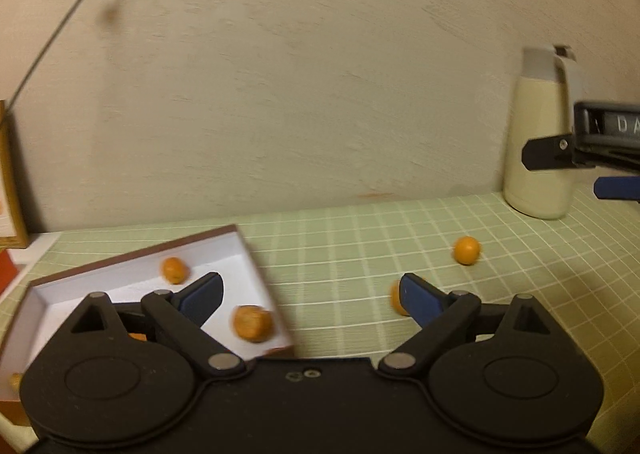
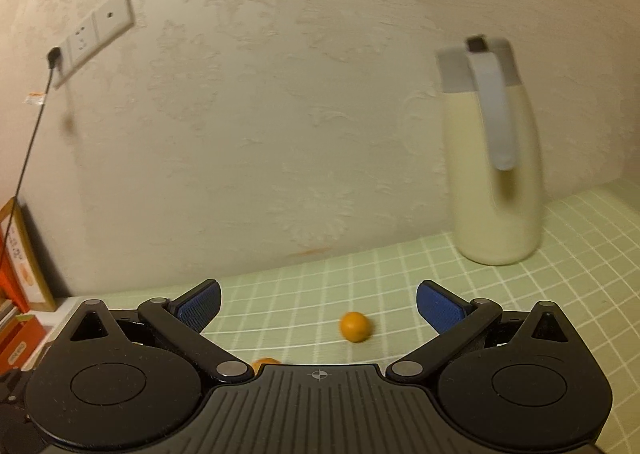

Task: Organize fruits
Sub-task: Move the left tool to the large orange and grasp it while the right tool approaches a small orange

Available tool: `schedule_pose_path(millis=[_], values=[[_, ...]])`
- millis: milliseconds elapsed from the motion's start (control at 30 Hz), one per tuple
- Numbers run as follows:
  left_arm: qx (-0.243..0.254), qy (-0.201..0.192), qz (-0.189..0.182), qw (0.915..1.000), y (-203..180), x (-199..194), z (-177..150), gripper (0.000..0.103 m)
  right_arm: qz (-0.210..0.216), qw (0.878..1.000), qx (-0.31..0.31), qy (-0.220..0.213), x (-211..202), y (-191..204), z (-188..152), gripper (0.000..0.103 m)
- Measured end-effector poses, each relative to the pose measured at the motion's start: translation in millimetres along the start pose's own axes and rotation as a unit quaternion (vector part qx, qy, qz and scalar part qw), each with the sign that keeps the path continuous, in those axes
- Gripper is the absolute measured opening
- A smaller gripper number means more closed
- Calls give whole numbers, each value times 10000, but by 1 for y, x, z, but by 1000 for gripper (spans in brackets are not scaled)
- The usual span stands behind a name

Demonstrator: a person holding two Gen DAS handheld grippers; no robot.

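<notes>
Small orange fruits lie on a green checked tablecloth [image 1: 360, 246]. In the left wrist view a white box with brown rim [image 1: 224, 250] holds several fruits, such as one at the back [image 1: 174, 269] and one at the front [image 1: 252, 323]. My left gripper [image 1: 312, 294] is open and empty beside the box's right wall. One loose fruit [image 1: 466, 250] lies further right, another [image 1: 397, 298] is half hidden behind my right pad. The right gripper [image 2: 318, 304] is open and empty above a loose fruit [image 2: 354, 326]; another fruit [image 2: 265, 363] peeks over the gripper body. It also shows at the left view's right edge [image 1: 560, 170].
A cream thermos jug with grey lid [image 2: 496, 174] stands at the back right against the wall; it also shows in the left wrist view [image 1: 538, 142]. A wall socket with a plugged cable [image 2: 86, 38] is at upper left. Books and boxes [image 2: 20, 294] stand at the table's left end.
</notes>
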State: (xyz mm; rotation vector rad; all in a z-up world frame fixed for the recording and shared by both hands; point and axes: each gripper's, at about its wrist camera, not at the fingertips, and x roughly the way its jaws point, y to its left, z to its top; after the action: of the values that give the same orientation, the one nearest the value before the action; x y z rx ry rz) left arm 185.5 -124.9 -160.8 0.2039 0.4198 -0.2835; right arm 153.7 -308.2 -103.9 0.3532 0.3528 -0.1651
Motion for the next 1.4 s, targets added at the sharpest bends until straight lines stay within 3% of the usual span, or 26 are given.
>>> schedule_pose_path(millis=[500,633,833,933,1133,1400], values=[[122,432,-402,9982,-60,63,-8,83,-342,9992,128,136,-1,-45,-3,103],[-107,669,-490,9965,-63,85,-10,68,-398,9990,172,143,0,-54,-3,103],[-239,759,-471,9957,-65,102,-10,65,-405,9988,219,169,6,-60,-2,103],[-311,896,-547,9940,-65,109,-12,47,-405,9988,195,214,11,-60,-2,103],[-338,911,-576,9936,-61,111,-15,30,-367,9988,126,288,22,-56,-5,103],[-464,823,-591,9938,-47,102,-10,29,-280,9974,147,646,53,-52,-11,103]])
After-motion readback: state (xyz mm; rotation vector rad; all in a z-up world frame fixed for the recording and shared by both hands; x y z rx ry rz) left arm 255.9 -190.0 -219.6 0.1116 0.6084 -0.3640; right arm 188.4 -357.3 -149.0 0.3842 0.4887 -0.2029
